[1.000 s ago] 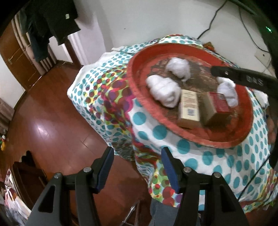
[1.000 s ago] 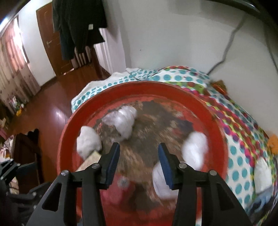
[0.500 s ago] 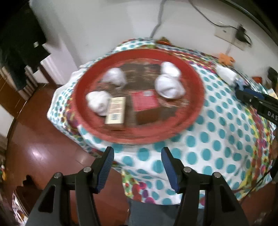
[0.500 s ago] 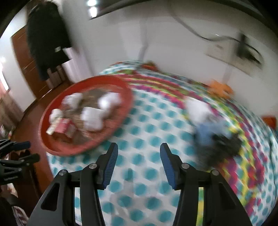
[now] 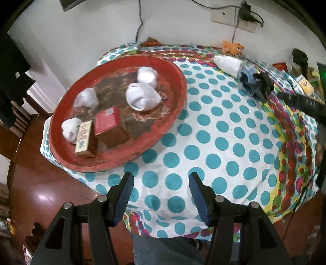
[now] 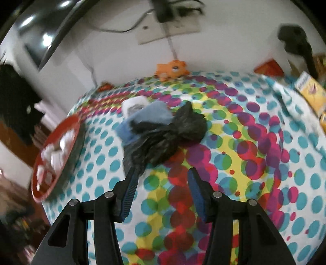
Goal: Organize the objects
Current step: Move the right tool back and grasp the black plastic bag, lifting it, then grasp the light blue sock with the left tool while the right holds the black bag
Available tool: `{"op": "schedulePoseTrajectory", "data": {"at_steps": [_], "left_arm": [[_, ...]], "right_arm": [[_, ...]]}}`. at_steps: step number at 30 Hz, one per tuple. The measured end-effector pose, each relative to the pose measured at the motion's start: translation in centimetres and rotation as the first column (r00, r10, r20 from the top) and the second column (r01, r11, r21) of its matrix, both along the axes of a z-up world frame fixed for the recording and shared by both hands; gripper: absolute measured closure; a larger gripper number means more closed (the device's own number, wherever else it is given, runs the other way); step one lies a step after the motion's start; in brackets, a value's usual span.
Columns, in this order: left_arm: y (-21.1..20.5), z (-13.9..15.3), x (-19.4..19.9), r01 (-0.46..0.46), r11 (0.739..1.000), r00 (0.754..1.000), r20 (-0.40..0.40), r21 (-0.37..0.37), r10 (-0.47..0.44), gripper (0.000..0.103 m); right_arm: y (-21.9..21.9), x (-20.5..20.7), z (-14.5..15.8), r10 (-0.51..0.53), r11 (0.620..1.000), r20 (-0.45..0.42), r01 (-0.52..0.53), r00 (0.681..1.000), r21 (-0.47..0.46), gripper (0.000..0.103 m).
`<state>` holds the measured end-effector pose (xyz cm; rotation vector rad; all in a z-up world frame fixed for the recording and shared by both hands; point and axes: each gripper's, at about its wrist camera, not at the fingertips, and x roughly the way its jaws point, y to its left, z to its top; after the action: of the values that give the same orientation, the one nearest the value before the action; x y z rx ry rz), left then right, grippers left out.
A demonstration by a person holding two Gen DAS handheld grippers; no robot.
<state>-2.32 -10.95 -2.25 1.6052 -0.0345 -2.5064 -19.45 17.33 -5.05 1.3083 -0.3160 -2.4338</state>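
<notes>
A round red tray (image 5: 181,81) on the dotted tablecloth (image 5: 214,132) holds several white bundles (image 5: 142,96), a red box (image 5: 110,126) and a beige box (image 5: 84,138). My left gripper (image 5: 161,177) hangs open over the table's near edge, right of the tray, with nothing between its fingers. Further right lie a crumpled black bag (image 6: 169,132), a blue cloth (image 6: 150,116) and a white roll (image 6: 133,106), touching one another. My right gripper (image 6: 162,171) is open just short of the black bag. Its left fingertip is at the bag's edge. Nothing sits between its pads.
An orange toy (image 6: 172,69) sits at the table's back by the wall. A yellow box (image 6: 311,89) lies at the far right. A wall socket (image 5: 234,18) with cables is above. Wooden floor (image 5: 40,193) drops off left of the table. A person's trousers (image 5: 167,250) show below.
Both grippers swept right. The left went from the table's left corner to its near edge. The right left the tray and came over to the black bag, jaws slightly wider.
</notes>
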Motion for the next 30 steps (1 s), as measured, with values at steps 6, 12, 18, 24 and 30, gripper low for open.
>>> {"op": "schedulePoseTrajectory", "data": {"at_steps": [6, 12, 18, 24, 30], "left_arm": [[0.4, -0.6, -0.7, 0.015, 1.0, 1.0, -0.004, 0.023, -0.015, 0.045], [0.8, -1.0, -1.5, 0.038, 0.998, 0.999, -0.017, 0.044, -0.037, 0.045], [1.3, -2.5, -2.6, 0.047, 0.998, 0.998, 0.028, 0.036, -0.048, 0.045], [1.9, -3.2, -4.1, 0.044, 0.999, 0.998, 0.051, 0.029, -0.046, 0.045], [3.5, -3.0, -6.5, 0.07, 0.997, 0.997, 0.024, 0.017, -0.07, 0.045]], "right_arm": [[0.0, -3.1, -1.1, -0.074, 0.989, 0.084, 0.084, 0.994, -0.124, 0.053], [-1.0, -5.2, -2.1, -0.137, 0.981, 0.111, 0.151, 0.984, -0.126, 0.053], [-1.6, -6.2, -3.0, -0.148, 0.982, 0.091, 0.157, 0.985, -0.102, 0.056], [-1.3, -5.3, -2.6, -0.09, 0.996, -0.02, 0.089, 0.996, -0.011, 0.076], [1.4, -3.3, -1.6, -0.033, 0.985, -0.139, 0.056, 0.99, 0.164, 0.076]]}}
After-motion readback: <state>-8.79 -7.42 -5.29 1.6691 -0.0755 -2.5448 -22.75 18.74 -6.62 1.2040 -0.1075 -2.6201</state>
